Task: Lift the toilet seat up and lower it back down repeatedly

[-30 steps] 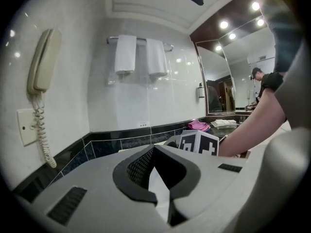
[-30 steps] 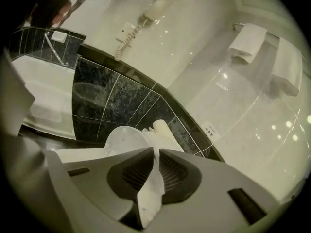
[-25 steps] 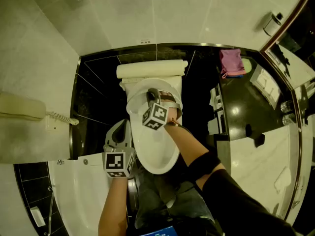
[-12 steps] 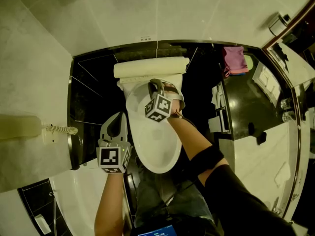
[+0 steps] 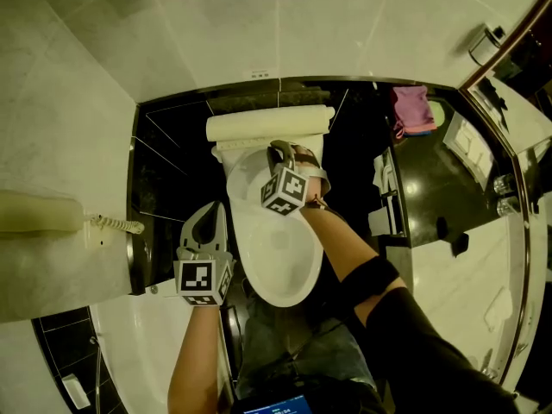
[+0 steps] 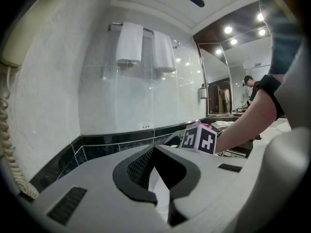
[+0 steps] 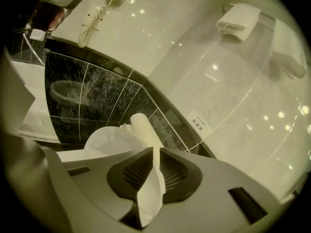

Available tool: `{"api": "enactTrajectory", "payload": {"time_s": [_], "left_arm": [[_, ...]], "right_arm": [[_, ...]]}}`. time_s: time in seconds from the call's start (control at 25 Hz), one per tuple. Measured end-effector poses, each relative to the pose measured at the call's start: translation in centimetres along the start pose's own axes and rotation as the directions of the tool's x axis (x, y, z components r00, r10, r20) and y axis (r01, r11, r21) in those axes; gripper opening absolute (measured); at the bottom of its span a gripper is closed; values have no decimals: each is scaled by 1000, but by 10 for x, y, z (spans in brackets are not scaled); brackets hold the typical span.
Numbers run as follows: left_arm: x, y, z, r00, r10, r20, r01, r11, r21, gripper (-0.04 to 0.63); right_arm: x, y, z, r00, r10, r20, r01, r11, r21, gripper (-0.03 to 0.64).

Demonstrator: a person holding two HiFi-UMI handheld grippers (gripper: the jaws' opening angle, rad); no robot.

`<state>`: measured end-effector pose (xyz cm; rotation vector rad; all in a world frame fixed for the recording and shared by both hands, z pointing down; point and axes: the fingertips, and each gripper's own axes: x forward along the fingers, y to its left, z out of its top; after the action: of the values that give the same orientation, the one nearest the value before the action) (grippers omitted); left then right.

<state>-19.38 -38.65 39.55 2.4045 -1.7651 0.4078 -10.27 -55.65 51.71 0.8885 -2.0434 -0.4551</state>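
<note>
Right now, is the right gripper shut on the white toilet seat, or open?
Shut on it: the right gripper has dark ribbed pads pressed against the thin edge of the white toilet seat, no gap either side.

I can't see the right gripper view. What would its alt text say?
The right gripper clamps its two grey jaws on the thin edge of a white toilet seat. Behind run a black tile band and pale wall, with a folded towel upper right.
</note>
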Motion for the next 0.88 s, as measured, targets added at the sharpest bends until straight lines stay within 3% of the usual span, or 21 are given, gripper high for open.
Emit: {"api": "enactTrajectory", "payload": {"time_s": [0.12,0.4,0.68,0.88], "left_arm": [[-9,-3,9,1000,13,6,-13,1000,11,-11],[-41,-42,49,999,37,34,-38,999,38,-11],[-107,-115,75,997,75,25,-75,997,25,-11],[-148,-151,84,996,91,14,-91,996,-8,-11]], "right_arm": [[-29,-17,9,998,-34,50,31,997,68,55],[-142,-29,2,990,3,143,-43,959,281,21],[-289,-34,-23,965,30,260,-149,881,448,20],[-361,-28,-48,958,36,285,-181,846,501,20]]}}
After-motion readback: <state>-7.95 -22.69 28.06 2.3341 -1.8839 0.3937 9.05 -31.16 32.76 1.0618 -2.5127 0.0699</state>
